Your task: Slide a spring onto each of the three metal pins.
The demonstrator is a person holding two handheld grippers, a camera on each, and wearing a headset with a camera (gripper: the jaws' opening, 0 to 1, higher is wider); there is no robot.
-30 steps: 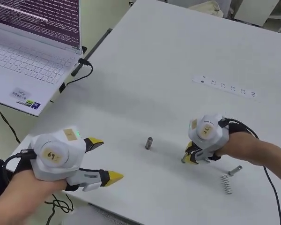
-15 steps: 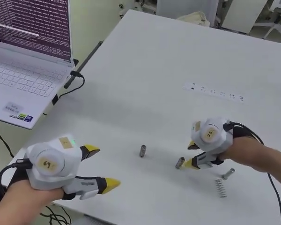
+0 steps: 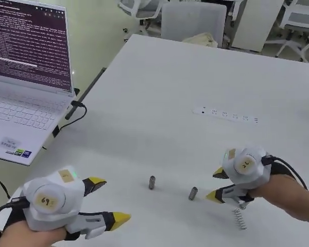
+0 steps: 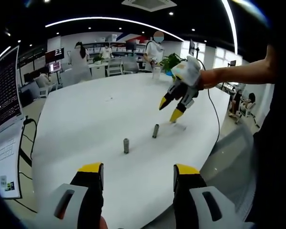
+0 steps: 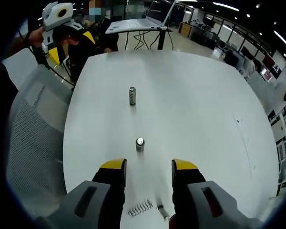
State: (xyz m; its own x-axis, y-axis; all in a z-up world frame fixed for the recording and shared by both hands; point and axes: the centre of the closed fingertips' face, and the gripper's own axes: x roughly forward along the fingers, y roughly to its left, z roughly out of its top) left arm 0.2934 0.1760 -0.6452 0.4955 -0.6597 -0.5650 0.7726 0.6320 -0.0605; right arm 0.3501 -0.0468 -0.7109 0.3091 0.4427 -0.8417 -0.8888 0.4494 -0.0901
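- My left gripper (image 4: 138, 171): jaws apart with nothing between them, held at the near edge of the table (image 3: 159, 77).
- My right gripper (image 5: 148, 164): jaws also apart and empty, low over the table top, tips pointing toward the second pin (image 5: 140, 144).
- The first pin (image 3: 152, 182): upright on the table, between my two grippers. Its ribbed outline suggests a spring seated on it, though it shows too small to be sure.
- The second pin: upright, just beside the right gripper's tips but not touching them, with the same ribbed look.
- The loose spring (image 5: 140, 207): lying flat on the table beneath my right gripper. The third pin (image 5: 162, 211) lies bare on its side just beside it.
- The laptop (image 3: 20, 103): open at the table's left edge. The power strip (image 3: 224, 113) lies farther back.
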